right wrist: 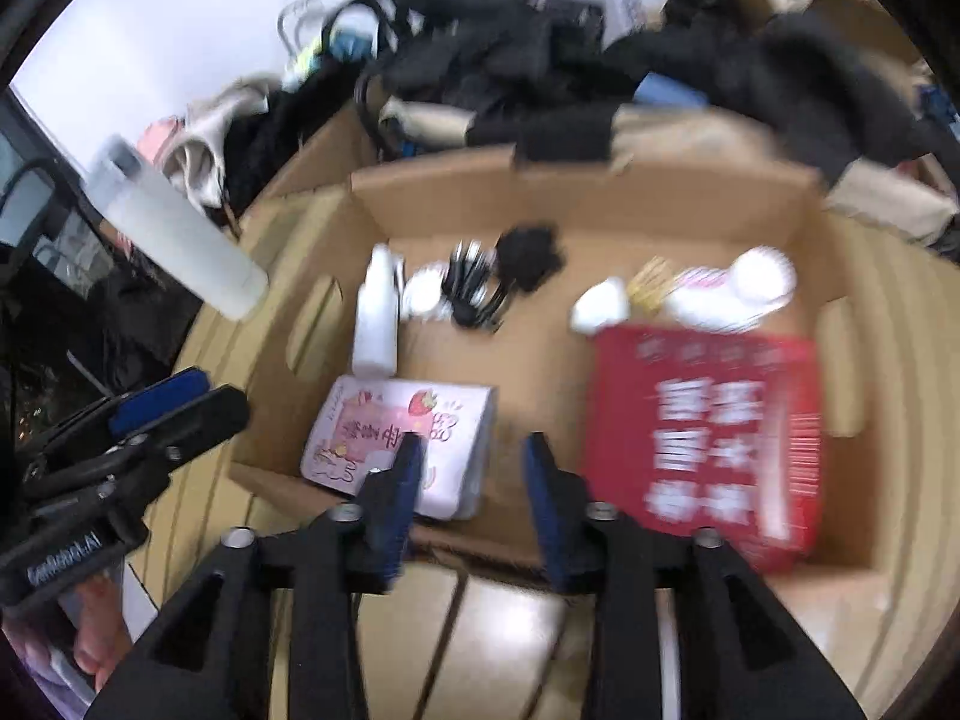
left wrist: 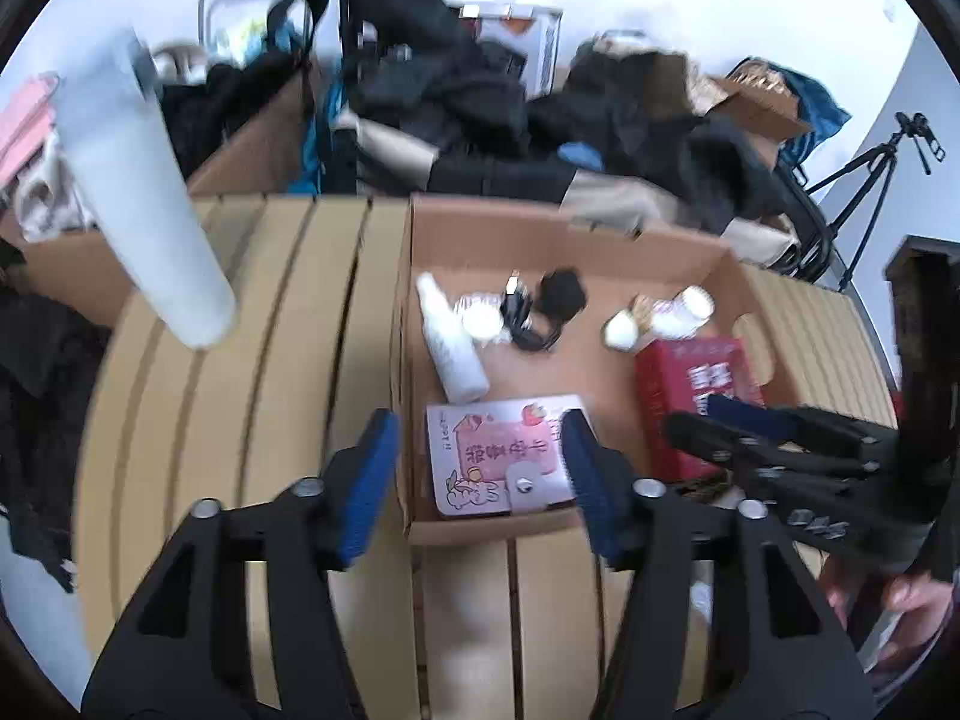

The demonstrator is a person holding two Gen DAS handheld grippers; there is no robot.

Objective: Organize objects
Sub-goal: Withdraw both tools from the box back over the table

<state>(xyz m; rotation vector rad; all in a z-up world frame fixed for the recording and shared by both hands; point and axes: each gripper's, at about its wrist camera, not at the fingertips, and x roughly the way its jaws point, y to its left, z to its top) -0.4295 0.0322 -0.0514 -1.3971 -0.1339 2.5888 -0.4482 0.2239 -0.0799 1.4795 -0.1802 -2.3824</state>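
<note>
A: Cardboard box (right wrist: 600,192) sits on the slatted tabletop (left wrist: 240,360) and already carries most of the things. A red box (right wrist: 708,432) lies along its right wall, a pink booklet (right wrist: 402,438) at the near wall, a white bottle (right wrist: 375,312) by the left wall, and a black cable (right wrist: 504,276) with some small white containers (right wrist: 732,288) toward the far wall.

B: So is the sorting nearly done?

A: I judge it well along. The one loose thing I can see is a tall pale cylinder (left wrist: 144,192), blurred, which appears to stand outside the box beyond its left wall, toward the tabletop's left edge. The dark clothes (left wrist: 456,84) heaped past the far edge may not be part of the job; I cannot tell.

B: And the grippers?

A: The left gripper (left wrist: 480,468) is spread, fingers apart over the box's near-left corner, with the booklet seen between them but below, not pinched. The right gripper (right wrist: 474,474) is spread too, hanging over the near wall between the booklet and the red box, touching neither as far as the blur allows. Both are empty.

B: Next step?

A: Probably that cylinder, though that is only my guess.
</note>
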